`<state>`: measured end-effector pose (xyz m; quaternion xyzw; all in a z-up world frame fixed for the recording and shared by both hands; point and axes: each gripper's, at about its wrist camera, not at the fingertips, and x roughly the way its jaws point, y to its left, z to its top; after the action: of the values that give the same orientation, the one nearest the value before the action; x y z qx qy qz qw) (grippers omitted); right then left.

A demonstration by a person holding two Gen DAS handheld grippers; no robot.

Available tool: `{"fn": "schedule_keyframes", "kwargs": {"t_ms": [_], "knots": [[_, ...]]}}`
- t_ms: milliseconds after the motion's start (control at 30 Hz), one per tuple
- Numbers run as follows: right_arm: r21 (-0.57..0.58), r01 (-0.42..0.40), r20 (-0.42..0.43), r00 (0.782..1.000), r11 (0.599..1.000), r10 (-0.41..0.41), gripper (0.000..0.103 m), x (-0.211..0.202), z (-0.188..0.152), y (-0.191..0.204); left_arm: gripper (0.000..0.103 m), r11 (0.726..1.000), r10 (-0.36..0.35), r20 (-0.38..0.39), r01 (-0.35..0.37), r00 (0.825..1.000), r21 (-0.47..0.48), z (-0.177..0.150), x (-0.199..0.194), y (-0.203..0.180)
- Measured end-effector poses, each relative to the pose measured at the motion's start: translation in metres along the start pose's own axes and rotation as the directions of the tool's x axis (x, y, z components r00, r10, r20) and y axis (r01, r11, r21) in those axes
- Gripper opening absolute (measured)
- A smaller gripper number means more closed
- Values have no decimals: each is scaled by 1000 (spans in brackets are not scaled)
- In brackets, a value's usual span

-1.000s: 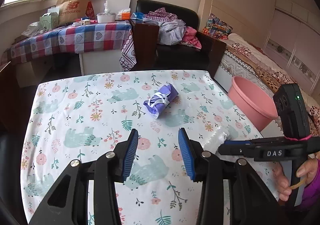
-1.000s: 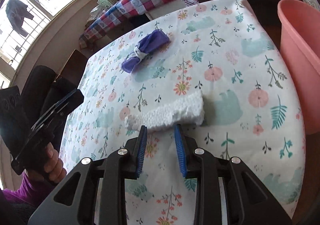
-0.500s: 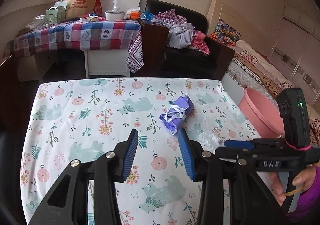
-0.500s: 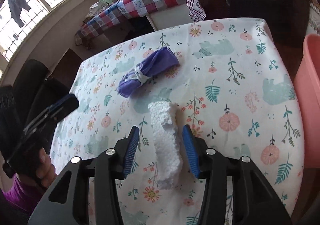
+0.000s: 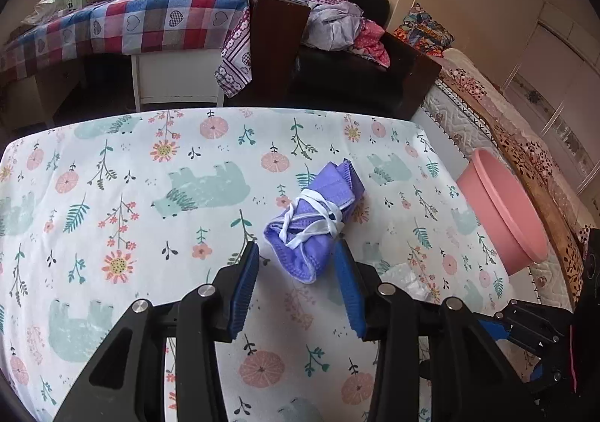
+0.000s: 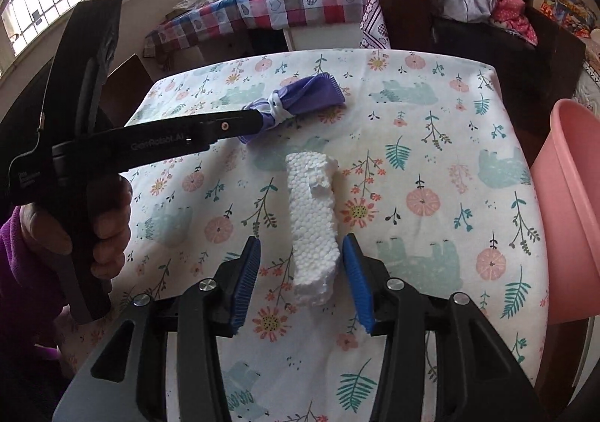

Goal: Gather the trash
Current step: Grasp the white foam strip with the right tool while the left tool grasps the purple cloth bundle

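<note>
Both tools agape, straddling mask, foam

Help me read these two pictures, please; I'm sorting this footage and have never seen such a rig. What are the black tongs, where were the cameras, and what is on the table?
No robot here: a person holds a two-finger black gripper with blue pads in each hand, and each carries a fisheye camera looking along its fingers.

Left view: the left gripper is open, its pads either side of a rolled purple cloth tied with white string, not yet closed on it.

Right view: the right gripper is open around a white foam block. The person's left hand appears there too.

Both items lie on the table's floral bear-print cloth. A pink plastic tub stands beside the table. Nothing is held.
</note>
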<state>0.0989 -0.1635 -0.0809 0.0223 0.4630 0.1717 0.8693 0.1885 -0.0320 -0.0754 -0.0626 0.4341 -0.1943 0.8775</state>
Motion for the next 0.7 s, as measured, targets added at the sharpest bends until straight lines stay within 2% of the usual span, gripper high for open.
{"fn": "schedule_keyframes", "kwargs": {"t_ms": [100, 200, 333, 700], "knots": [[3, 1, 4, 1000, 1000, -1, 46, 2, 1, 0, 41, 1000, 16, 15, -16, 1000, -1, 2, 2, -1], [2, 3, 4, 1000, 1000, -3, 46, 2, 1, 0, 29, 1000, 20, 26, -20, 999, -16, 2, -1, 1], [-4, 10, 2, 1000, 1000, -10, 46, 5, 4, 2, 23, 999, 32, 42, -31, 999, -17, -6, -13, 1], [31, -17, 1, 1000, 999, 17, 46, 2, 1, 1, 22, 997, 71, 133, -65, 989, -53, -38, -84, 1]]}}
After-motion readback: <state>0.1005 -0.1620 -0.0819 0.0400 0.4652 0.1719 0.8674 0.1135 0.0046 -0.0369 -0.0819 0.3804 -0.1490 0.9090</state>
